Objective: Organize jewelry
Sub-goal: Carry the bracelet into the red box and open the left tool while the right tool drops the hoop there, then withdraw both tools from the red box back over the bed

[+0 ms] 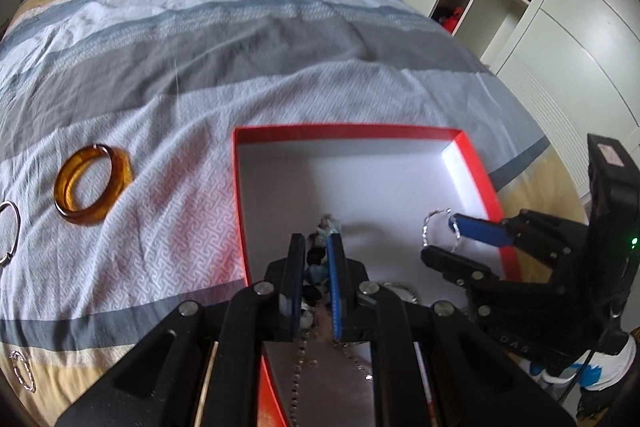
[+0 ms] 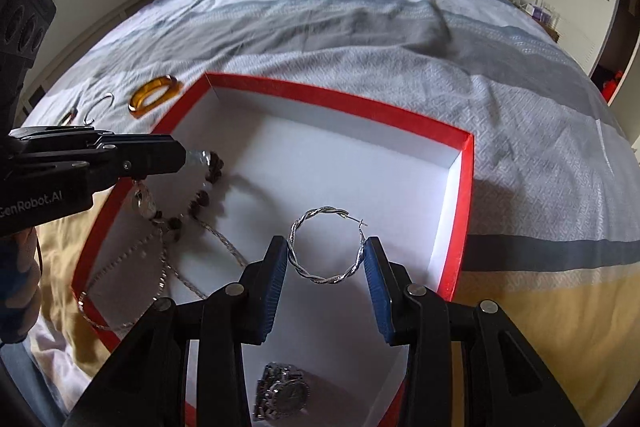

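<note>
I see my right gripper pinching a twisted silver hoop earring mid-frame over the red box, my left gripper, lettered "GenRobot.AI" at left, nearly closed on a beaded bracelet above the bedspread.

Between the right gripper's ribbed blue rubbery pads sits a shiny twisted-metal hoop earring. Ahead of the jaws, the box looks like matt card, red outside, white inside. Below them, a glossy metal watch. The bedspread is woven cloth, and the bangle is glossy amber, resin-like.
</note>
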The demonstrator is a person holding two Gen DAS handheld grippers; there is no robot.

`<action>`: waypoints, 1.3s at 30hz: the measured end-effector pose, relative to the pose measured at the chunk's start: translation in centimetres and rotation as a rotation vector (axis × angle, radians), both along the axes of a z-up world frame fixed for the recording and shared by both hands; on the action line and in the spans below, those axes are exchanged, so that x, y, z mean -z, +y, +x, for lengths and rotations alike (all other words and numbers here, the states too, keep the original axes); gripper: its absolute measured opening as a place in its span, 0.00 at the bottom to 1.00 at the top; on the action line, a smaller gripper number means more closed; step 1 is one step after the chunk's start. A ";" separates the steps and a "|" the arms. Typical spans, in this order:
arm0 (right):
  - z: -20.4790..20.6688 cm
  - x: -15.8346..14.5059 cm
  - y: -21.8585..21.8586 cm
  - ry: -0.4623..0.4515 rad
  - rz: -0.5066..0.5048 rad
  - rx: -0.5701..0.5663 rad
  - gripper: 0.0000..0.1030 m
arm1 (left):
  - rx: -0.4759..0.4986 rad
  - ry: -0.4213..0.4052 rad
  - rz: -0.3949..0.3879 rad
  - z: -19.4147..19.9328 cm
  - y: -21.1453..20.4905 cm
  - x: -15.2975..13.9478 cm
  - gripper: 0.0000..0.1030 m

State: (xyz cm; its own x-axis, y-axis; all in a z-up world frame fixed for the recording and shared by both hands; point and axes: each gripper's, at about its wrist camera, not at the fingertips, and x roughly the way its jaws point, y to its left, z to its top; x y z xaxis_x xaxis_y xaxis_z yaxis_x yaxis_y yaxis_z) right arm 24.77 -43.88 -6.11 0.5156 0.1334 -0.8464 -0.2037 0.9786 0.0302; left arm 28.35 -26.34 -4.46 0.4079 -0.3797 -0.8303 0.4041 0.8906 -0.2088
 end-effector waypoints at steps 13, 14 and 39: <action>-0.9 0.2 0.5 -0.016 -0.058 -0.028 0.41 | -0.005 0.019 0.020 -0.2 0.4 0.7 0.15; -1.2 -0.2 0.4 -0.024 -0.054 -0.024 0.42 | -0.002 0.013 0.016 -0.4 0.5 0.4 0.19; -17.2 -11.9 7.2 -0.196 -0.141 0.001 0.53 | -0.104 -0.139 -0.022 -15.2 10.8 -9.9 0.32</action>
State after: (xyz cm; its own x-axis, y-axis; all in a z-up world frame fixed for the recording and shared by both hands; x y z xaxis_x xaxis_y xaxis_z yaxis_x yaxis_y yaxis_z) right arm 7.61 -36.66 5.81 0.6718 0.0202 -0.7405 -0.1913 0.9705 -0.1471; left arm 13.13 -15.51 5.41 0.5564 -0.3467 -0.7551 0.3366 0.9249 -0.1767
